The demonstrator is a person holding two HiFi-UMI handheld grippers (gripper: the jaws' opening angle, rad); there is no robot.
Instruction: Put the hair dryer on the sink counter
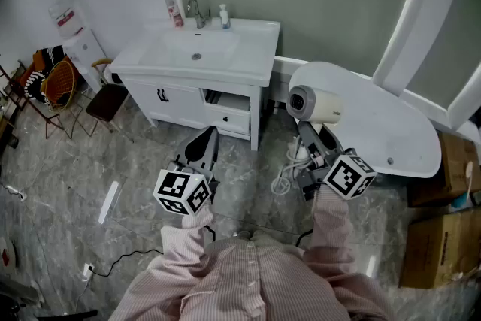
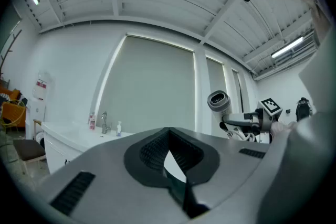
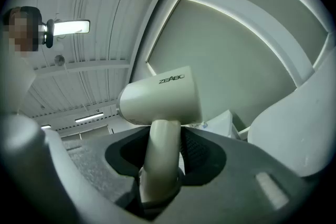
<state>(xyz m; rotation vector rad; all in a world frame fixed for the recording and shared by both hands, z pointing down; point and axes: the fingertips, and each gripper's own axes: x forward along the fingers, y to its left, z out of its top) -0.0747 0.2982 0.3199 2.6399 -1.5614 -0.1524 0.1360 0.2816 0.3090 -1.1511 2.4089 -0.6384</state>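
Upper centre, the sink counter (image 1: 259,45) is bare along its right edge. A faucet (image 1: 197,12), a red bottle (image 1: 175,14) and a pump bottle (image 1: 224,16) line its back rim. A white table (image 1: 391,124) fills the right.

hair dryer (image 3: 160,99): cream (dark lettering on the barrel)
sink counter (image 1: 252,56): white
your sleeves (image 1: 188,244): pink with fine stripes
marker cubes (image 1: 183,192): black squares on white
floor (image 1: 75,162): grey, marble veining

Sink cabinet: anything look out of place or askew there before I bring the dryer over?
Yes: at the right of the sink cabinet, a drawer stands pulled partly out, not flush with the front. The pump bottle by the faucet stands upright; no spill shows.
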